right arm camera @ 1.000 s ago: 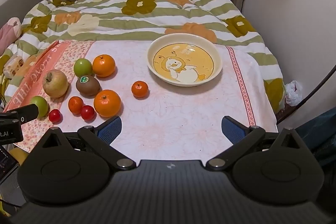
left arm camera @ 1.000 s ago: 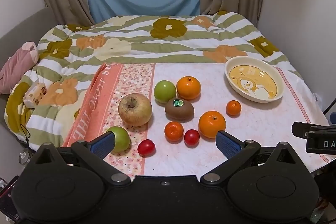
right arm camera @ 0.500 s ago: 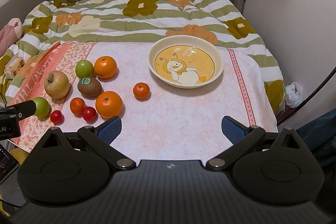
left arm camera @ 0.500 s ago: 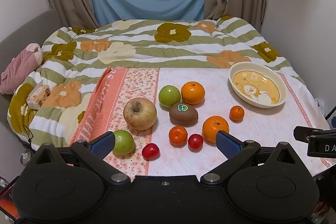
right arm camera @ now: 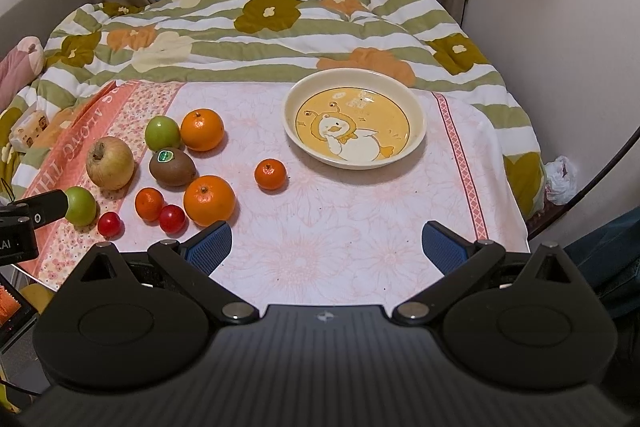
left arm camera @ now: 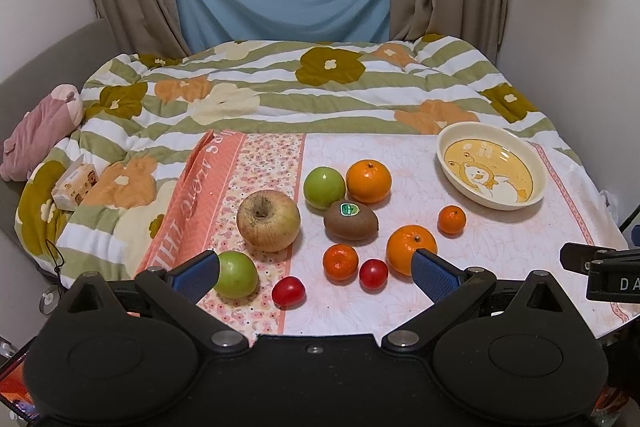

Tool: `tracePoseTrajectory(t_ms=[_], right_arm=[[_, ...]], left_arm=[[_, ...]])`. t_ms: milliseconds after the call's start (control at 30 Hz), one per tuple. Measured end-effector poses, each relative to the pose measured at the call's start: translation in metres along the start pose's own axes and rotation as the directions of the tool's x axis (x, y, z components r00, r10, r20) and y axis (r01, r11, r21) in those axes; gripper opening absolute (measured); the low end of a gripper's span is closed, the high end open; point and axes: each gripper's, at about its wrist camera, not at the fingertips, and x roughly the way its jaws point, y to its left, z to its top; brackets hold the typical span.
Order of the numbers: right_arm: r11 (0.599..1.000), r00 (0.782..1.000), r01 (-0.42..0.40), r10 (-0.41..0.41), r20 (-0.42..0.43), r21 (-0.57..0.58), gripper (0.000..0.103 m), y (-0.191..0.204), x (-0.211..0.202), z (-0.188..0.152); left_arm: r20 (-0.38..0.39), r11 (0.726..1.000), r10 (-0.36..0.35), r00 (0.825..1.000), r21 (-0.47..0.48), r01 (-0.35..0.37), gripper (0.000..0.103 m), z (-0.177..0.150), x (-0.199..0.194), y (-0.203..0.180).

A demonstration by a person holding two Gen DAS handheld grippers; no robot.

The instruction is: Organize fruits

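Several fruits lie on a pink floral cloth (left arm camera: 500, 239): a big yellow apple (left arm camera: 268, 221), two green apples (left arm camera: 324, 187) (left arm camera: 236, 275), a kiwi (left arm camera: 351, 219), large oranges (left arm camera: 368, 181) (left arm camera: 408, 247), small mandarins (left arm camera: 340, 261) (left arm camera: 452, 219) and two red tomatoes (left arm camera: 288, 291) (left arm camera: 373, 274). A cream duck bowl (left arm camera: 456, 171) stands empty at the right; it also shows in the right wrist view (right arm camera: 416, 107). My left gripper (left arm camera: 316, 273) is open and empty, near the front fruits. My right gripper (right arm camera: 326, 247) is open and empty over bare cloth (right arm camera: 340, 227), in front of the bowl.
The cloth lies on a bed with a striped flower quilt (left arm camera: 280, 95). A pink plush (left arm camera: 36, 131) and a tissue pack (left arm camera: 74, 183) lie at the left. Walls and curtains close the back and right. The table edge runs just under both grippers.
Both wrist views have tilted up and drawn back slightly, so the fruits and bowl sit lower in view. No fruit has moved; both grippers stay open.
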Motion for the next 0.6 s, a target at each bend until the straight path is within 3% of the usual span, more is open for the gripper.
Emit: tracePoseTrajectory(t_ms=[600], right_arm=[[1.0,1.0,-0.002,0.002,0.002,0.002,0.103,0.0006,-0.001,0.002]], left_arm=[[-0.002,1.0,0.002,1.0,-0.005,-0.002,0.103,0.0026,-0.0001,0.0022]])
